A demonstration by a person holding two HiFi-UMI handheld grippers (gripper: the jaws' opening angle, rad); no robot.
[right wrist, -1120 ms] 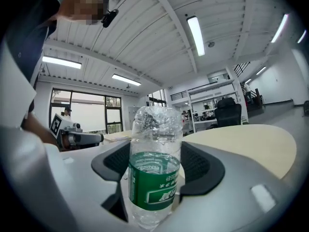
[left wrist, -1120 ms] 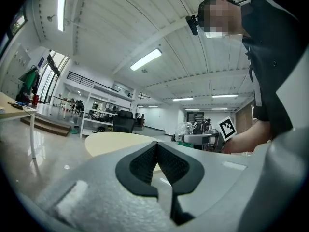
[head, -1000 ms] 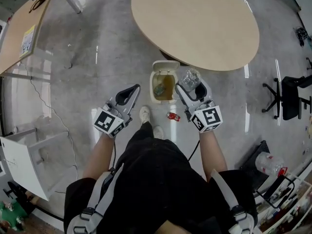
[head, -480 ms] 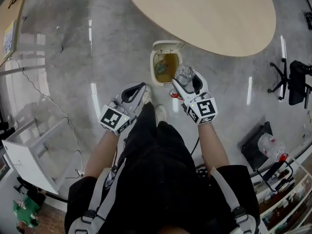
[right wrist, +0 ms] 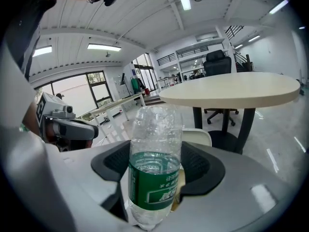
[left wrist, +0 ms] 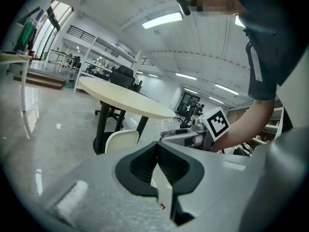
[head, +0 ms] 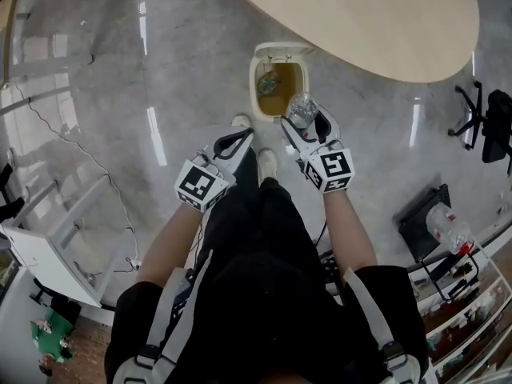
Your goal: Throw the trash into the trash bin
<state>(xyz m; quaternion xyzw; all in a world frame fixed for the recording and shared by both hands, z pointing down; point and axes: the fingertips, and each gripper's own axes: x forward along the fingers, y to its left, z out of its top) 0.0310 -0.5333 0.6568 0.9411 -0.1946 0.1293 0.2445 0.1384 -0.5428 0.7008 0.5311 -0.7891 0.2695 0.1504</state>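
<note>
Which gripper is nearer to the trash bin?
Right. The right gripper, holding the plastic bottle, is at the near edge of the trash bin; the left gripper is farther back, lower left.

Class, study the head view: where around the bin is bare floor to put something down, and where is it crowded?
Bare floor lies left of the bin, out toward the white shelf. Crowded: table at its far side; shoes and bottle at its near side.
</note>
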